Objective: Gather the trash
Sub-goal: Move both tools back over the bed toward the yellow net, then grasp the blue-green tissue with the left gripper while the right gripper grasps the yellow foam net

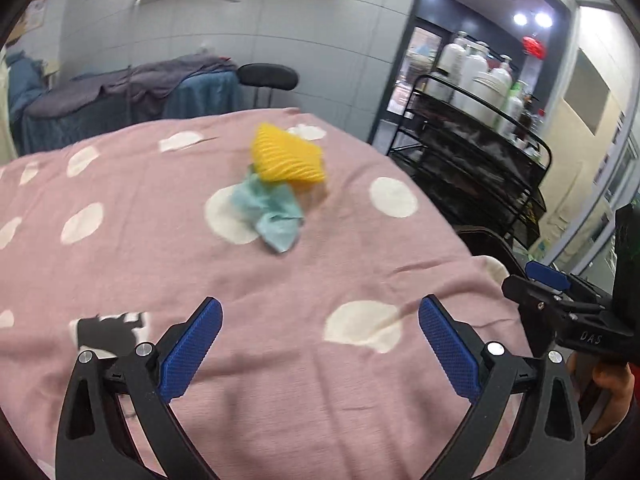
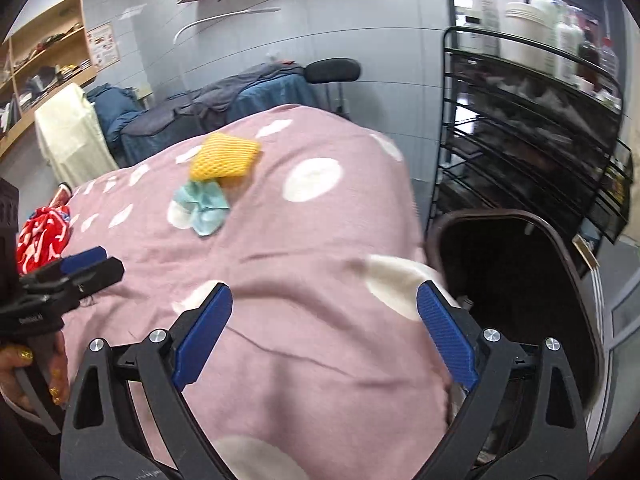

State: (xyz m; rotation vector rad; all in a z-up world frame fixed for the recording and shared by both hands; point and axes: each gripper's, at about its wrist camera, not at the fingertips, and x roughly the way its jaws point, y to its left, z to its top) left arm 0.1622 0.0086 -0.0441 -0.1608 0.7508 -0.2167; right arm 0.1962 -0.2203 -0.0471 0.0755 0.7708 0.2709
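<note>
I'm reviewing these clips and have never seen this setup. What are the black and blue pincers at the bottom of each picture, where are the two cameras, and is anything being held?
There is no robot here. A person holds a pair of hand-operated tongs in each hand, and a wide-angle camera on each looks forward along its blue fingers. One picture comes from the left tongs, the other from the right tongs; each also shows the other pair at its edge. Both pairs are open and hold nothing. Below them lies a pink blanket with white dots. On it sit a yellow foam net and a crumpled pale green tissue, touching each other. A red wrapper lies at the left edge. A dark bin stands beside the blanket.
</note>
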